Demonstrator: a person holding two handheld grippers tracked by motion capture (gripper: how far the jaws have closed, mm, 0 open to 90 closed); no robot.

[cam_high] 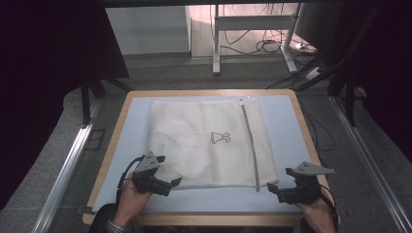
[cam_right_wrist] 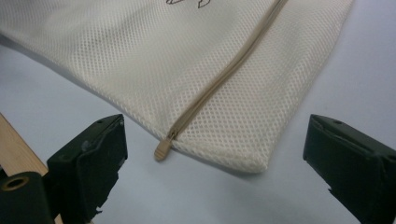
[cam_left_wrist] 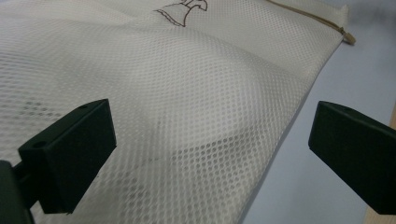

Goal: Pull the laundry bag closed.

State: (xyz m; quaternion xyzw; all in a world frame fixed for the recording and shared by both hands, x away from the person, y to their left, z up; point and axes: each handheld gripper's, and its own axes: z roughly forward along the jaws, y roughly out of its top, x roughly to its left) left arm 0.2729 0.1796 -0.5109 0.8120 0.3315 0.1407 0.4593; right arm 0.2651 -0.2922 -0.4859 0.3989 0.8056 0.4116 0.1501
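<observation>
A cream mesh laundry bag [cam_high: 206, 143] lies flat on the pale blue mat [cam_high: 286, 126] of the table [cam_high: 119, 116], filling the middle of the mat, with a small dress drawing [cam_high: 220, 138] printed near its centre. A tan zipper [cam_high: 250, 145] runs along its side from about 12 o'clock down to 5 o'clock, ending in a pull tab [cam_right_wrist: 162, 150] at the bag's near corner.

The left tongs [cam_high: 167, 184] sit at 7 o'clock, wide open, straddling the bag's near edge [cam_left_wrist: 261, 186] with nothing gripped. The right tongs [cam_high: 273, 190] wait at 5 o'clock, also spread wide and empty, with the near corner and the zipper tab lying just ahead, between the two jaws, apart from both.

This looks like the approach step: both tongs lined up on the near edge of the bag, no grasp made yet. The next move probably calls for the right tongs to ease forward and down until the tab or corner sits between the pads, then close, while the left tongs pinch the mesh to hold the bag steady. The thin mesh may bunch or slide on the smooth mat.
</observation>
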